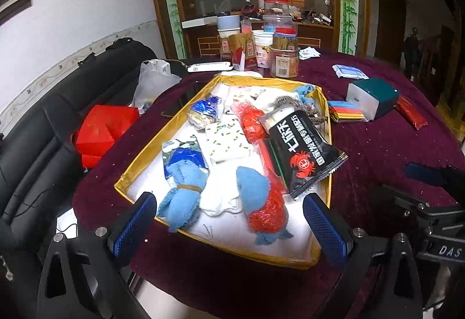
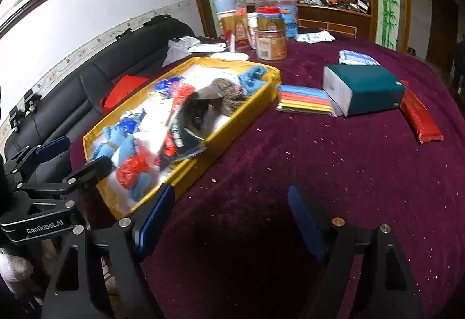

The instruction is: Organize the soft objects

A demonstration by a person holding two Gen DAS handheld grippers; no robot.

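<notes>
Most soft objects already fill the gold tray (image 1: 325, 103) at frame centre, while both hand-held grippers, left (image 1: 229, 220) and right (image 2: 229, 220), gape empty; teal tissue pack (image 2: 366, 86) and coloured cloth stack (image 2: 303, 99) remain outside on the tabletop (image 2: 319, 159).

My gold-rimmed tray (image 1: 327, 127) is crammed with soft things: a tied blue cloth (image 1: 181, 197) at its near-left corner, white socks (image 1: 221, 198) beside that, a red net bundle (image 1: 268, 213) near-right, and a black crab-print packet (image 1: 302, 156) leaning over the right rim.
</notes>
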